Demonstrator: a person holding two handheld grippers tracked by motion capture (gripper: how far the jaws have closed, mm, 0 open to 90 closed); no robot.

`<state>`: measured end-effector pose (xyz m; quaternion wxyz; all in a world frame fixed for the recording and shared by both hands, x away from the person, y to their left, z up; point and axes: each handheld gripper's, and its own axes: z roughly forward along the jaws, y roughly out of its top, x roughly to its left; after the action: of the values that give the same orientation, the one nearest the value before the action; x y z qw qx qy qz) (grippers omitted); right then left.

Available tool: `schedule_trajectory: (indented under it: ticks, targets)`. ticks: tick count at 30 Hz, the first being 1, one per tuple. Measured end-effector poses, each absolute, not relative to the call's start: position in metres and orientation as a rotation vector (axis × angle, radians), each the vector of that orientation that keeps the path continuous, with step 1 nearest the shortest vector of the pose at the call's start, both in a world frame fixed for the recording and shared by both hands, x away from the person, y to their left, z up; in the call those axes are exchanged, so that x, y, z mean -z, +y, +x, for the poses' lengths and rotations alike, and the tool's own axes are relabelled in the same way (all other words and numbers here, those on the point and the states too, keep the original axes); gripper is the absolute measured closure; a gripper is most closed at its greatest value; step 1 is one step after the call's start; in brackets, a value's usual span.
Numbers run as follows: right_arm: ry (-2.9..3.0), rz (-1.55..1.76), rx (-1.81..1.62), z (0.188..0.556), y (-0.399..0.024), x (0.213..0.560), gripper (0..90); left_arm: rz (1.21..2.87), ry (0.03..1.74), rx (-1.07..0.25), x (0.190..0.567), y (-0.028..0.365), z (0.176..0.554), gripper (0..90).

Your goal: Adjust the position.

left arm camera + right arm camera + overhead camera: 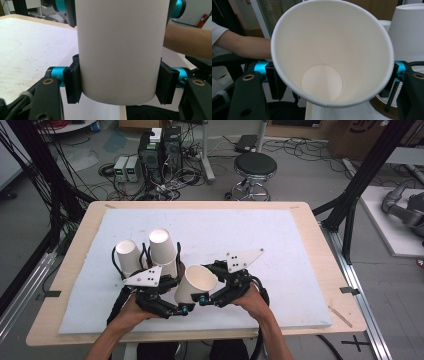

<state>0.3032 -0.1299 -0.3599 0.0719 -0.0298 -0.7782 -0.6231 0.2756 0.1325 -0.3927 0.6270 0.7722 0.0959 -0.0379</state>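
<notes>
High view: paper cup (196, 284) tilted between left gripper (184, 310) and right gripper (204, 298); two upturned cups (162, 246) beyond.
Left gripper view: pads (72, 83) clamp cup wall (120, 50).
Right gripper view: jaws grip cup at rim (332, 52), open mouth facing camera.

Each hand carries a black two-jaw tool. The left gripper (181, 310) and the right gripper (204, 299) have matt black frames, and each is topped by a grey three-cornered plate (144, 277) dotted with small dark holes. Bright teal metal collars (57, 72) sit behind the flat black pads (72, 82). Brass-ringed screw holes (48, 81) mark the black arms. Black cables (116, 304) trail from the tools. A short white sleeve (217, 30) covers the upper arm; the forearms are bare.
</notes>
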Motion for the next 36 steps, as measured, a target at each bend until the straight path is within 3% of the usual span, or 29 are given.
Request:
schedule_trajectory:
  ticks: [3,5,6,9,21,36]
  targets:
    - [-2.35,-0.082,1.871,0.303,-0.129,0.36,28.2,1.781,0.218,0.061,0.393,0.132,0.275,32.1]
    - [-2.356,-0.092,1.872,0.302,-0.13,0.36,28.2,1.808,0.252,0.046,0.393,0.13,0.275,10.5]
    - [-2.354,-0.094,1.869,0.302,-0.13,0.36,28.3,1.819,0.267,0.036,0.394,0.13,0.275,6.5]
    - [-2.362,-0.1,1.873,0.303,-0.131,0.36,28.3,1.832,0.285,0.032,0.396,0.13,0.275,3.8]
    - [-2.379,-0.11,1.872,0.304,-0.136,0.359,28.3,1.838,0.298,0.002,0.394,0.14,0.274,3.8]
    - [-2.447,-0.207,1.902,0.305,-0.163,0.356,28.3,1.848,0.429,-0.118,0.408,0.19,0.27,3.8]
